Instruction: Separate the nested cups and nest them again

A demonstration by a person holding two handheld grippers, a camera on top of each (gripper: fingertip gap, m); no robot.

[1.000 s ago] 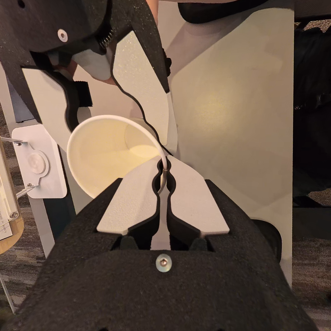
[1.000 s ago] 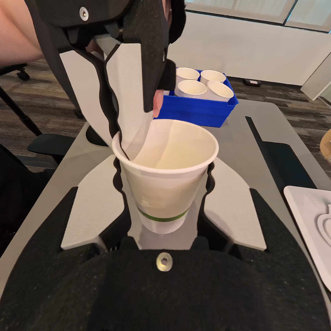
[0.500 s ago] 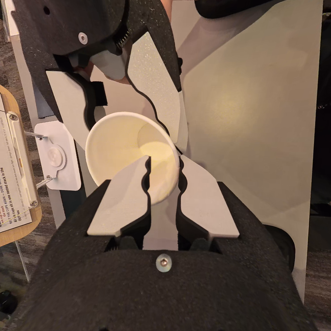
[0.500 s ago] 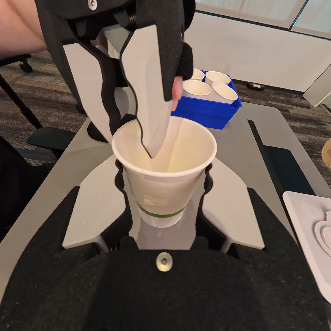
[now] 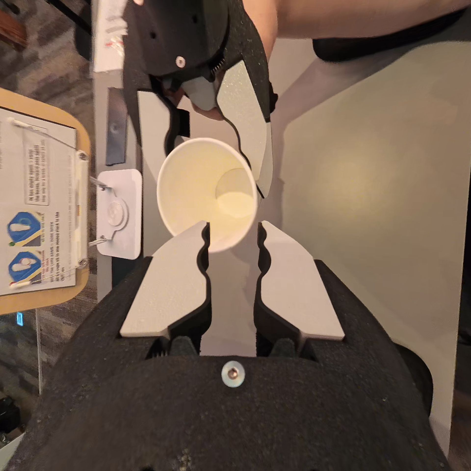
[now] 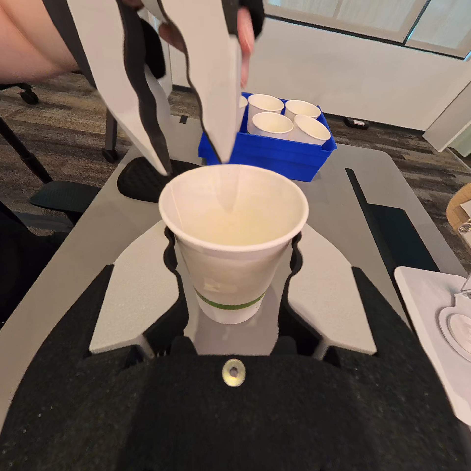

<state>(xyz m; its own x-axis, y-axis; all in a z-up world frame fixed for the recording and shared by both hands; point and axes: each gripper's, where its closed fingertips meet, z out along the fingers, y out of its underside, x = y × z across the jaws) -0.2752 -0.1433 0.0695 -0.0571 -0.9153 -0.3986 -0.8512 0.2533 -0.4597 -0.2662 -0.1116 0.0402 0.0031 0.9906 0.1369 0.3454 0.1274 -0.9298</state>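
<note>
I count two tongs, left and right, and one white paper cup with a green band on the desk. One blue bin holds five white paper cups, one partly hidden.

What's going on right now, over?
Right claw shut on cup. Left claw open, above the rim. Bin of cups behind. Nothing blocking.
</note>
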